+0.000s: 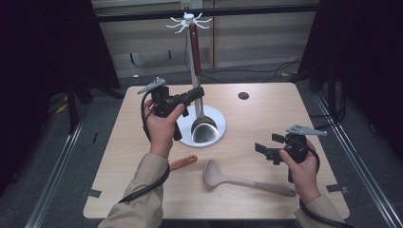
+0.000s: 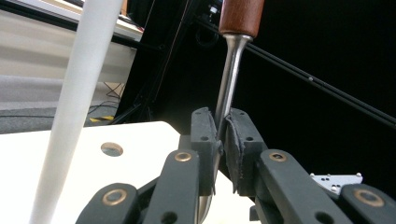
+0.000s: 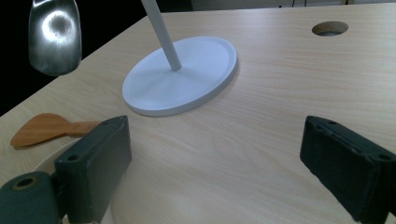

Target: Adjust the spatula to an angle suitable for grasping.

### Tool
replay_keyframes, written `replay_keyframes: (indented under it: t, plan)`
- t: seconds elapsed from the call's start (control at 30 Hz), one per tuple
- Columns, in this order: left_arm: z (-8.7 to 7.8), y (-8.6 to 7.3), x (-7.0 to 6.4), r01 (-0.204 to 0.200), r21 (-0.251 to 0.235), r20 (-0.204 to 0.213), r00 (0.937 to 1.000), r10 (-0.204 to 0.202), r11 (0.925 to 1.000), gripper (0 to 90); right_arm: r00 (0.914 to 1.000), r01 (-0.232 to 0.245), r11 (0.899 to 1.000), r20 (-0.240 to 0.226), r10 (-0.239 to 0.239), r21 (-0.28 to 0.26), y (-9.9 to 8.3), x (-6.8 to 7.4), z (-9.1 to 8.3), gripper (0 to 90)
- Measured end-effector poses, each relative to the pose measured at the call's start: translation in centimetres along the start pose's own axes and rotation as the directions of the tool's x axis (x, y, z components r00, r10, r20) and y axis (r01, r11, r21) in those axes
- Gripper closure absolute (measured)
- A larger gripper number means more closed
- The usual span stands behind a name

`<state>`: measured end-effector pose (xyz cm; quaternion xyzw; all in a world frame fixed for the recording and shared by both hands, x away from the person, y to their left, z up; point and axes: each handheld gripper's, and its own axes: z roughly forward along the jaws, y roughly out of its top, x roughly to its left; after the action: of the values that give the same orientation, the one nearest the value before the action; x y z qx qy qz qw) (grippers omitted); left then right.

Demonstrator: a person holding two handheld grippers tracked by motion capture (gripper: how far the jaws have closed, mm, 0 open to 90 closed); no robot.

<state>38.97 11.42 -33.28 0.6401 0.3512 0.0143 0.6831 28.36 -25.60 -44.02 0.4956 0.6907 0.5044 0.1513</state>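
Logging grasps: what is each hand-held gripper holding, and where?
Left hand-held gripper clamps the metal ladle by its steel shaft; right hand-held gripper holds nothing.

No text, label, brand, number or sign can be read anywhere

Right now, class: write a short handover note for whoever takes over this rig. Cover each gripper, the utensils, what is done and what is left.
Left gripper: shut on the metal ladle at its steel shaft; the ladle hangs at the white rack.
Right gripper: open, holding nothing, over the table.
Beige ladle and wooden spatula lie flat on the table.
Done: metal ladle up at the rack.
Left: probably release it, then hang the other two.
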Motion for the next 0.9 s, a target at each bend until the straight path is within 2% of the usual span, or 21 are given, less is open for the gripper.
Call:
replay_keyframes:
  t: [0.2, 0.47, 0.9]
  plan:
    - [-0.2, -0.2, 0.4, 0.008, -0.019, -0.019, 0.9998, -0.008, 0.9998, 81.2, 1.0, -0.001, 1.0, 0.0, 0.001, 0.001, 0.0, -0.1, -0.1, 8.0]
    - [0.2, -0.2, 1.1, 0.042, -0.038, -0.03, 0.9986, -0.043, 0.9984, 79.3, 0.9998, -0.015, 1.0, -0.01, 0.016, 0.006, -0.2, -0.1, 0.1, 8.1]
    - [0.7, -0.7, 2.0, 0.038, -0.081, -0.063, 0.9971, -0.043, 0.996, 76.2, 0.9998, -0.016, 1.0, -0.008, 0.016, 0.0, -0.1, -0.4, -0.2, 8.1]
